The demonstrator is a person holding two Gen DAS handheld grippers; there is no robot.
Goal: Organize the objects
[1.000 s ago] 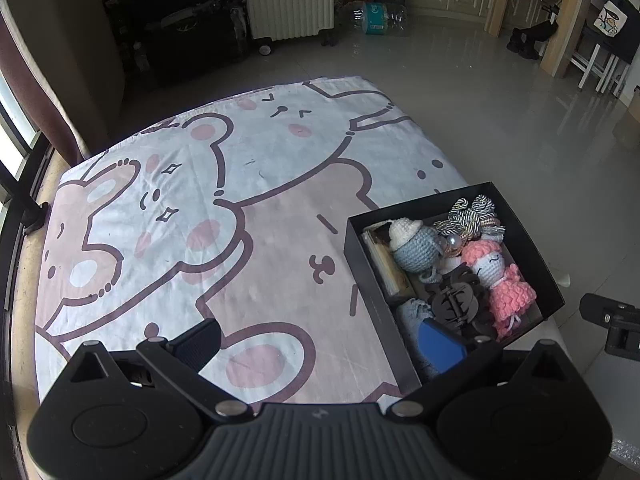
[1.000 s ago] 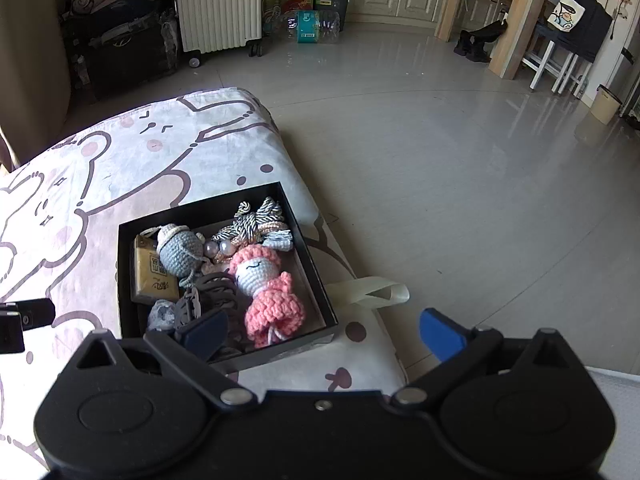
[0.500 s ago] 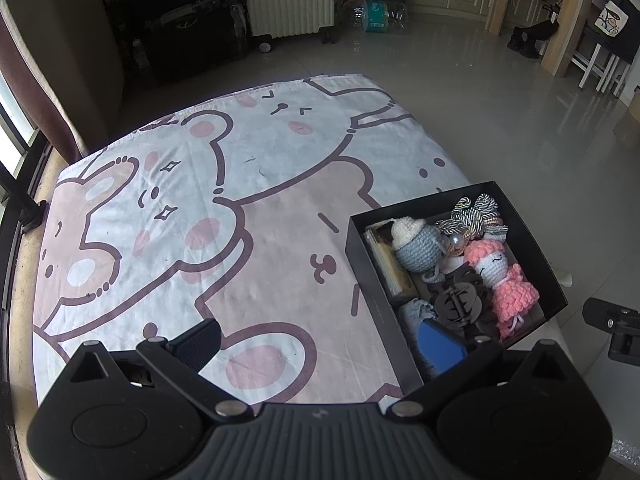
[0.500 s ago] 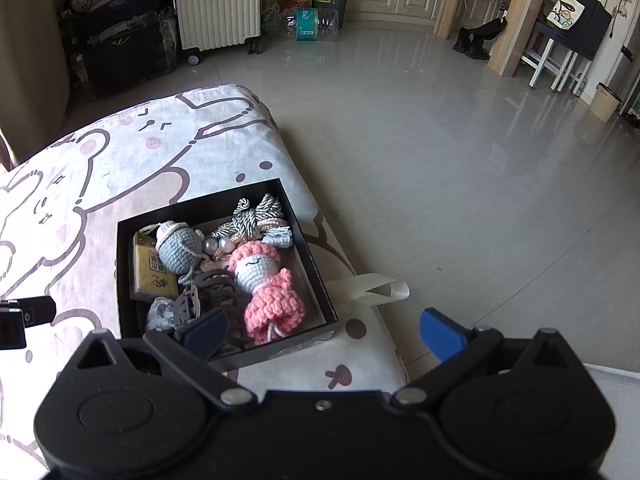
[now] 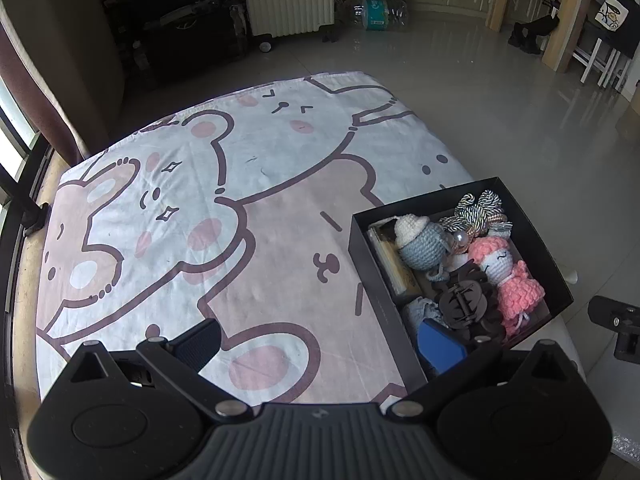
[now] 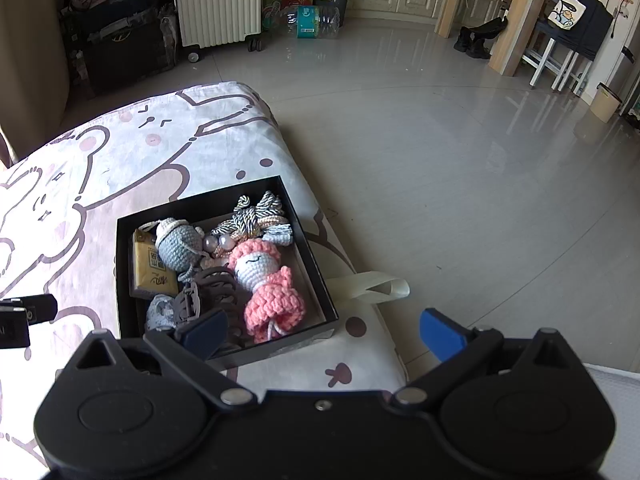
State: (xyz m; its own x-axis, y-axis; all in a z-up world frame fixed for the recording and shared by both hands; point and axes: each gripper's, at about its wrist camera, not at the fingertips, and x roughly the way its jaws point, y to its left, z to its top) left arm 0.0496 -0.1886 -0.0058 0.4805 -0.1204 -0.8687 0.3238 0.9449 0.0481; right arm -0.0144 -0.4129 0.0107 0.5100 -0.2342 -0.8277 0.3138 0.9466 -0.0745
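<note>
A black box [image 5: 366, 256] [image 6: 122, 280] sits at the right edge of a cartoon-print sheet. Inside lie a pink crochet doll [image 5: 506, 276] [image 6: 266, 280], a grey-blue crochet doll [image 5: 420, 240] [image 6: 178, 242], a dark hair claw [image 5: 464, 304] [image 6: 208, 292], a striped cord tassel [image 5: 478, 210] [image 6: 252, 216] and a yellow packet [image 6: 150, 270]. My left gripper [image 5: 318, 346] hovers open over the sheet, its right finger above the box's near corner. My right gripper [image 6: 322, 332] hovers open over the box's near right corner, holding nothing.
The printed sheet [image 5: 200, 216] covers a low mattress with bare room left of the box. A white strap [image 6: 376, 288] hangs off the mattress edge. Beyond lie tiled floor [image 6: 440, 160], a white radiator [image 6: 218, 0], dark bags [image 5: 180, 28] and a wooden table leg [image 6: 516, 20].
Both grippers have drifted slightly; the box sits a little lower and nearer in both views. Nothing in the box has moved and both grippers stay open.
</note>
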